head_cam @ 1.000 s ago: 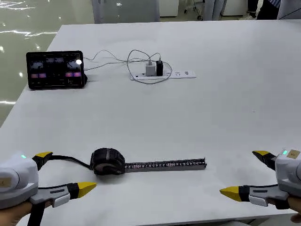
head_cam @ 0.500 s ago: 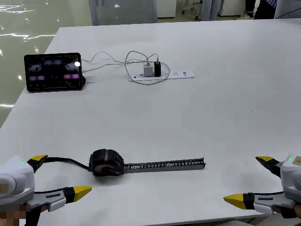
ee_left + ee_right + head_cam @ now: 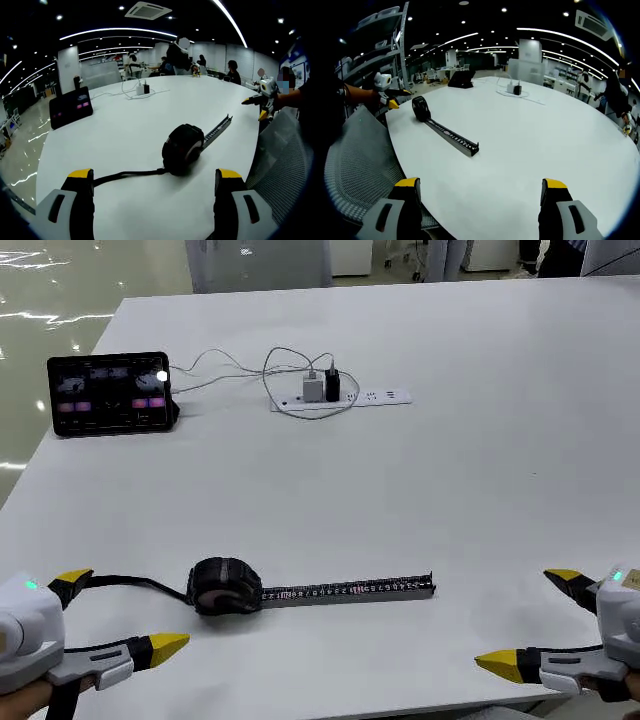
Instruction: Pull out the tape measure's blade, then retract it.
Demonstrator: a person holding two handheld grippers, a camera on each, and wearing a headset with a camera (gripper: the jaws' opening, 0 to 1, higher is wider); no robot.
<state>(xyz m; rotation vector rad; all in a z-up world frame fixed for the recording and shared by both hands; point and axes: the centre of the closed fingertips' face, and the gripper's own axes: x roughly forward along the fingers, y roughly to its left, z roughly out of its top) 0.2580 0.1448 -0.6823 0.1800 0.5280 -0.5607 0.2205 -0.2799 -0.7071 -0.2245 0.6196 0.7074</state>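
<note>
Both left gripper [image 3: 128, 610] and right gripper [image 3: 520, 618] hold jaws apart, flanking tape measure [image 3: 226, 586]

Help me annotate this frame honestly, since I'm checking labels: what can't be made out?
Blade numerals: too small to read, head view.
Tablet screen content: small and blurred, head view.
Tape measure case lock: lost in the dark casing, left gripper view.
Right gripper body: cut off by the head view's bottom corner.

Left gripper [image 3: 130, 610] drawn back slightly toward person; tape measure case [image 3: 225, 587] now farther ahead of its jaws. Right gripper [image 3: 515, 618] likewise eased back and outward; blade end [image 3: 430, 585] now farther from its lower jaw.
</note>
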